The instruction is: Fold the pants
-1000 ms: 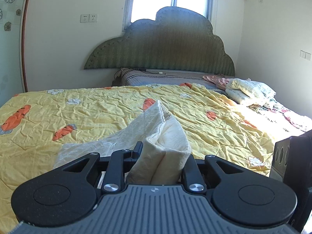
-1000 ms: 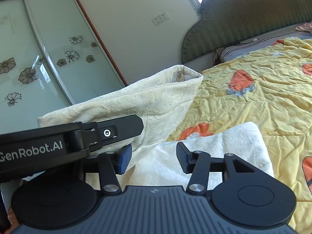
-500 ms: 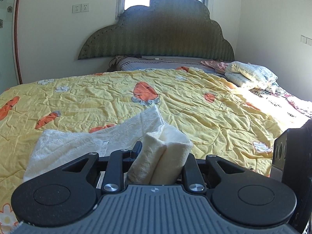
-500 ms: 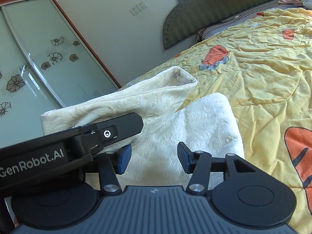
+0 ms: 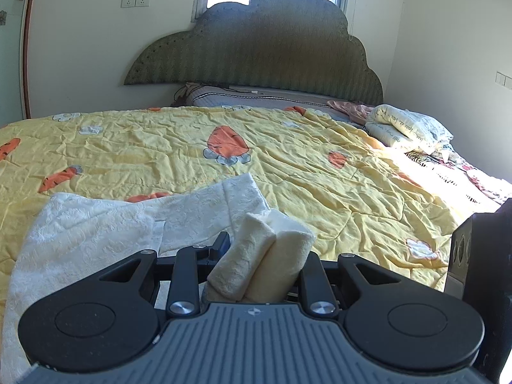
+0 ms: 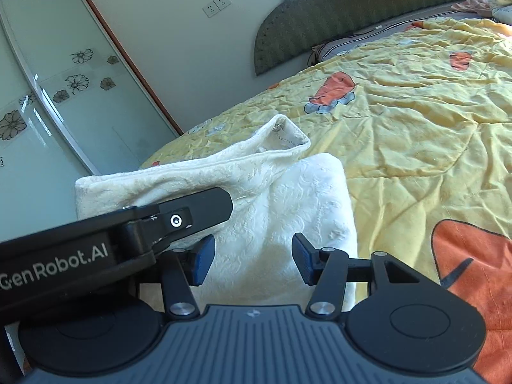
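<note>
The left gripper (image 5: pixel 260 256) body hides the near edge of the cream pants (image 5: pixel 96 230), and its fingertips are buried in the cloth. Its jaws pinch a bunched fold of the pants, held low over the yellow quilt (image 5: pixel 320 172) on the bed. The right gripper (image 6: pixel 252 256) points level over the pants (image 6: pixel 288 198), jaws spread with nothing between them.

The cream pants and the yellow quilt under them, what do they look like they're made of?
Cream pants: probably soft woven or jacquard fabric, matte, with a raised leafy pattern. Yellow quilt: likely thin cotton, matte, finely creased, with stitched quilting lines and printed carrots.
</note>
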A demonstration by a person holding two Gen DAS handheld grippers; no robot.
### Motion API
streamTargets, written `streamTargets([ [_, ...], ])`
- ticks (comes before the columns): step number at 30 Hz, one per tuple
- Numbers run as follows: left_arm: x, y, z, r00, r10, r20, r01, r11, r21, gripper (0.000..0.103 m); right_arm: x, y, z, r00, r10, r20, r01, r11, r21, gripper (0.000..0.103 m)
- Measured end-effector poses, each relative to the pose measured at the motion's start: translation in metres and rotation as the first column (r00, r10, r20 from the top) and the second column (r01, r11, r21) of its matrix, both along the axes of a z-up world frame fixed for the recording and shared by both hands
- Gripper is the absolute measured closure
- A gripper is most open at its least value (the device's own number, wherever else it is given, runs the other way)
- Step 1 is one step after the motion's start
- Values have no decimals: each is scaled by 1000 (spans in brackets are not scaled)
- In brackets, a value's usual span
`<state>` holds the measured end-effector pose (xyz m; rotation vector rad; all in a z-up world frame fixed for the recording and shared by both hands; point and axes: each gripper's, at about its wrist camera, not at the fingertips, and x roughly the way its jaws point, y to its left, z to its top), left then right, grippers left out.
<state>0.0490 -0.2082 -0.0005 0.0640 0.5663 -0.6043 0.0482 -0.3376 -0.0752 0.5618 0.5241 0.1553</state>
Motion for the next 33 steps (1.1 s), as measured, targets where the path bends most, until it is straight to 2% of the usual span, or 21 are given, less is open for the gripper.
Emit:
streamTargets([
  [6,-12,-8,5,999,-38,33,38,999,23,74,-13,-5,3,999,-23,32,22,1000,16,50],
  [9,-12,-15,0,999,-54,3,54,998,36,74,-16,-10,-1,999,-35,7,35,999,20,50],
  [12,-16,-21,-1,997,-76,6,75,996,51,74,-22,-14,-5,999,-47,3,47,999,27,51],
  [16,-14,-27,-7,994,-106,-16,107,992,71,73,-28,-19,-6,998,-57,-16,57,998,2,52],
  [18,-12,-28,-10,994,-109,-25,110,991,73,73,-34,-21,-4,998,-57,-21,56,998,-28,52],
  [20,-10,-29,-14,993,-111,-45,114,991,75,73,-41,-23,1,996,-81,-27,78,993,-88,36],
  [22,-9,-29,-16,992,-113,-58,118,990,77,72,-48,-25,5,993,-113,-30,106,978,-177,31],
  [28,-10,-31,-18,992,-118,-56,121,990,68,69,-62,-41,12,967,-252,-39,224,913,-341,30],
  [33,-10,-34,-22,991,-117,-60,121,990,75,69,-62,-55,2,954,-294,-67,253,901,-351,30],
])
